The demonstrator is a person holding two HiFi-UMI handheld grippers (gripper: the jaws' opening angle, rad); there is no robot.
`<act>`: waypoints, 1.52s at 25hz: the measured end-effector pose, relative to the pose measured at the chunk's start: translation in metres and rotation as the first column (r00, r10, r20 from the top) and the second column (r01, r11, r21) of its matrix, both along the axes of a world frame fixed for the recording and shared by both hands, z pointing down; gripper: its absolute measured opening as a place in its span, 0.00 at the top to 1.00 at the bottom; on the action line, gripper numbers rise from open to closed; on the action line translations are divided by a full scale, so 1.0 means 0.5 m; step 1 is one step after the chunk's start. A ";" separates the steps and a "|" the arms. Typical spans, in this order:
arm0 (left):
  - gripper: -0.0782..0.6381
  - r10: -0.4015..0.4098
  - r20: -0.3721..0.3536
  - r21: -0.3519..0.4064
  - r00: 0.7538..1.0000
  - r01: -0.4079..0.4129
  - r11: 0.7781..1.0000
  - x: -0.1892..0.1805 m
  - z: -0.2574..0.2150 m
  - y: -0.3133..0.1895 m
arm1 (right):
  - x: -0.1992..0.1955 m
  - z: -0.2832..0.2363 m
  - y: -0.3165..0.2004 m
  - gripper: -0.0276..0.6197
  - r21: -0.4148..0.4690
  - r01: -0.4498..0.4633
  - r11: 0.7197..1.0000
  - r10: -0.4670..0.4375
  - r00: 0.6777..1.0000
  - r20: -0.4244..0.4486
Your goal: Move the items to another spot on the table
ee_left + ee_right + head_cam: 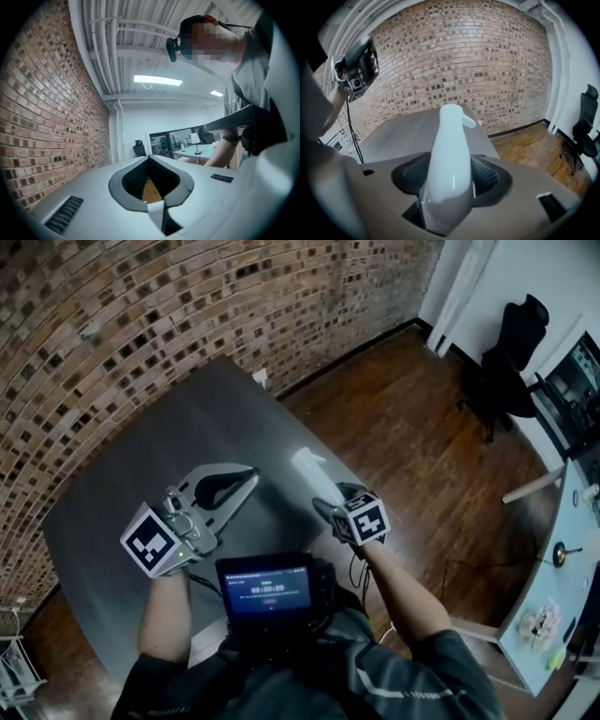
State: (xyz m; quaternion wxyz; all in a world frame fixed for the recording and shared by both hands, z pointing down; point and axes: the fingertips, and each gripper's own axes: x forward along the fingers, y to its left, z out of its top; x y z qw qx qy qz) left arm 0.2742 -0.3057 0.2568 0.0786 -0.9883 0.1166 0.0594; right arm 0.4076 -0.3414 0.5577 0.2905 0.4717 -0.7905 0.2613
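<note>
Step in hand: carrying, I judge. One item is already gripped and is held over the near right part of the table; no other loose item shows on the tabletop.
Next move: it calls for lowering the bottle base-first onto a bare patch of tabletop. The pads should part only once it stands, since a tall, narrow, slick body would tip easily.
Brick wall [141, 324]: far and left; rough, mottled brown and tan courses.
Wooden floor [403, 409]: right of the table; dark, glossy planks.
Table [122, 474]: flat matte grey top with straight edges, one corner pointing to the far side.
Left gripper [251, 474]: pale grey moulded plastic, out over the near left of the table. Its fingertips meet at the far end. The dark ribbed pads behind them bow outward around a hollow with nothing in it, and only floor shows through. Closed and empty.
Right gripper [450, 176]: the same grey shell and dark ribbed pads. The pads press on both flanks of the bottle's lower body, so it holds the bottle.
White bottle [451, 154]: smooth, glossy and opaque white. It tapers from a broad base to a slim neck with a small curved lip, and it points away along the jaws toward the far wall. Whether its base touches the table I cannot tell.
Marker cube [150, 542]: black-and-white squares, on the rear of the left gripper.
</note>
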 end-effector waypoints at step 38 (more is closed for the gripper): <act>0.90 -0.122 -0.015 -0.046 0.992 0.121 0.992 0.005 0.037 -0.176 | -0.070 0.244 -0.068 0.53 -0.195 0.063 0.979 -0.074 0.996 -0.048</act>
